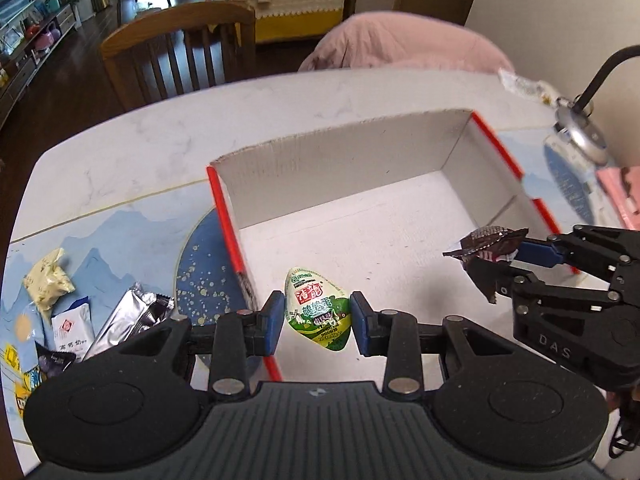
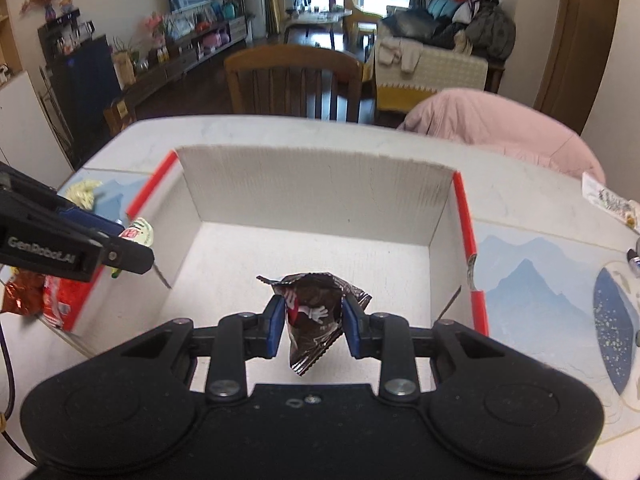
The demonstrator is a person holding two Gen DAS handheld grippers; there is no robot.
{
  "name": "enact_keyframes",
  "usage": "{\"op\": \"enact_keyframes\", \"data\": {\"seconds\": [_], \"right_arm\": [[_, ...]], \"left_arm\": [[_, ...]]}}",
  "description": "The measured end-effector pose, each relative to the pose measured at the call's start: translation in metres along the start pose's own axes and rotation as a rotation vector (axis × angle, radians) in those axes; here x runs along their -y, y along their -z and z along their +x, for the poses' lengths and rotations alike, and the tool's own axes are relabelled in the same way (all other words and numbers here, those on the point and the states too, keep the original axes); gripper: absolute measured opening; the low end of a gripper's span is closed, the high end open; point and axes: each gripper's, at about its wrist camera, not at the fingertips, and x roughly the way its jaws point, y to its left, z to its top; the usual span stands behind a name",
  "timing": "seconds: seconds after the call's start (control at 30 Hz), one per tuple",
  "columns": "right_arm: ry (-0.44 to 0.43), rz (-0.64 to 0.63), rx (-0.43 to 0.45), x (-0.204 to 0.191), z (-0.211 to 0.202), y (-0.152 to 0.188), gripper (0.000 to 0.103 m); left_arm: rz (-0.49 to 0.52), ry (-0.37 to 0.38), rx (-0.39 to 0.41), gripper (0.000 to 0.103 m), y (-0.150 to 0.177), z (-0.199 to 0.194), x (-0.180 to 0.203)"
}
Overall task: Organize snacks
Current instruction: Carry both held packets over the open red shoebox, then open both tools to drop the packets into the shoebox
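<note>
My left gripper (image 1: 318, 318) is shut on a green and white egg-shaped snack pack (image 1: 316, 308), held above the near left part of the white cardboard box (image 1: 340, 160) with red edges. My right gripper (image 2: 314, 320) is shut on a dark brown candy packet (image 2: 316, 312), hanging over the box floor (image 2: 320, 248). In the left wrist view the right gripper (image 1: 500, 268) reaches in over the box's right wall with the brown packet (image 1: 486, 242). The right wrist view shows the left gripper (image 2: 128, 246) at the box's left wall with the egg-shaped pack (image 2: 138, 234).
Loose snacks lie left of the box: a yellow packet (image 1: 48, 282), a silver wrapper (image 1: 128, 320), a white sachet (image 1: 72, 330) and red packets (image 2: 44, 300). A lamp base (image 1: 582, 134) stands at the right. A wooden chair (image 2: 296, 80) and pink bedding (image 2: 500, 124) sit beyond the table.
</note>
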Motion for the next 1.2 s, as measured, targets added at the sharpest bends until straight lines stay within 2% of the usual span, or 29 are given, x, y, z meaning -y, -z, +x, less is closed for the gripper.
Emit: {"op": "enact_keyframes", "data": {"seconds": [0.2, 0.4, 0.5, 0.73, 0.93, 1.2], "right_arm": [[-0.022, -0.016, -0.103, 0.003, 0.024, -0.002, 0.030], [-0.035, -0.014, -0.200, 0.006, 0.042, 0.000, 0.030], [-0.033, -0.021, -0.232, 0.005, 0.048, 0.002, 0.030], [-0.071, -0.004, -0.233, 0.006, 0.045, 0.003, 0.030], [-0.070, 0.007, -0.215, 0.007, 0.039, 0.007, 0.031], [-0.074, 0.023, -0.162, 0.010, 0.020, 0.006, 0.031]], "left_arm": [[0.021, -0.014, -0.076, 0.035, -0.010, 0.033, 0.012], [0.105, -0.068, -0.160, 0.035, -0.008, 0.061, 0.029], [0.151, -0.094, -0.160, 0.035, -0.006, 0.064, 0.038], [0.163, -0.096, -0.184, 0.036, -0.004, 0.069, 0.043], [0.157, -0.080, -0.180, 0.036, 0.002, 0.066, 0.045], [0.120, -0.059, -0.136, 0.040, 0.008, 0.045, 0.042]]}}
